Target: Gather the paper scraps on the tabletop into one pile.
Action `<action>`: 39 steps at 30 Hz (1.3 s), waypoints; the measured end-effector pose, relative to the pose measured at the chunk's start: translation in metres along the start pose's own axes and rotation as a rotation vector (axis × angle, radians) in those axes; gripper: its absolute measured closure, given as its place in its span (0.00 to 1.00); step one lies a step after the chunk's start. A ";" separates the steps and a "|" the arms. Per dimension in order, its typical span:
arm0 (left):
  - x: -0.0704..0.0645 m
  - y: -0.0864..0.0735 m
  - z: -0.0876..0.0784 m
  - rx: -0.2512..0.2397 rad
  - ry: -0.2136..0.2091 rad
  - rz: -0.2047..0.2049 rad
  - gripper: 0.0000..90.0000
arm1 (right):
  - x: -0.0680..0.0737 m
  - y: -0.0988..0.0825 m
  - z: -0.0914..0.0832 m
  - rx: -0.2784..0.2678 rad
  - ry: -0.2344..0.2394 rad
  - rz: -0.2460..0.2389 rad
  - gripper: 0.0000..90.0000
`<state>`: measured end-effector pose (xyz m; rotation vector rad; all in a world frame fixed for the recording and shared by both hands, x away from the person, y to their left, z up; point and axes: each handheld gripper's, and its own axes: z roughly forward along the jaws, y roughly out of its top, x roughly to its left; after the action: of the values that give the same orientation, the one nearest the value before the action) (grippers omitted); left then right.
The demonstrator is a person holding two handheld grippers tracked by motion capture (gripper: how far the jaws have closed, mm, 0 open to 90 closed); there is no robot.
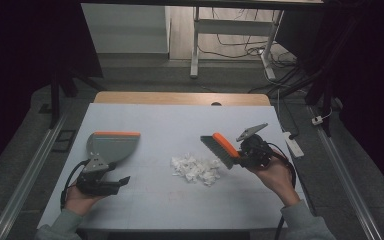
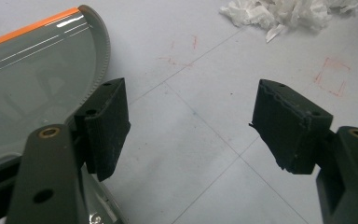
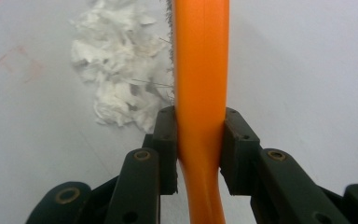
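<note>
So the brush (image 1: 221,149) with the orange back is pinched in the right tool (image 1: 246,155), both pads squeezed onto the orange handle (image 3: 200,140) from either side. It's up off the table (image 1: 180,120), tilted, bristles pointing down and left toward the pile of shredded white paper (image 1: 196,168), with the brush head right at the pile's right edge. From the right gripper view the scraps (image 3: 116,79) sit just left of the brush, and a few bristles poke out over them, though I can't tell if they actually touch.

The paper sits roughly mid-table, a bit to the right. Over on the left side there's the grey dustpan (image 1: 111,146) with an orange lip, lying flat, well apart from the pile. The left tool (image 1: 117,183) is just below the dustpan, jaws spread wide with nothing between them. In the left gripper view one pad (image 2: 105,126) sits right beside the dustpan's curved rim (image 2: 100,60), and bare table shows in the gap.

Faint red pen marks (image 2: 331,74) are on the table near the scraps.
</note>
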<state>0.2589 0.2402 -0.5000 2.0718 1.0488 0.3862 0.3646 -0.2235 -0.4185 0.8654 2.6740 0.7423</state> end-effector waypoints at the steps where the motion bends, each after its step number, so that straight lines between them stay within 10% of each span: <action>1: 0.000 0.000 0.000 0.000 0.000 0.001 0.31 | 0.000 -0.003 -0.001 -0.007 -0.006 0.012 0.78; 15: 0.001 0.000 -0.002 -0.018 0.015 -0.007 0.31 | -0.009 -0.069 -0.007 -0.137 -0.084 0.223 0.78; 39: 0.007 0.001 -0.002 -0.045 0.037 -0.032 0.31 | -0.006 -0.092 -0.007 -0.193 -0.134 0.186 0.78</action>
<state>0.2628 0.2464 -0.4981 2.0130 1.0838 0.4292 0.3231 -0.2941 -0.4611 1.0805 2.3822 0.9310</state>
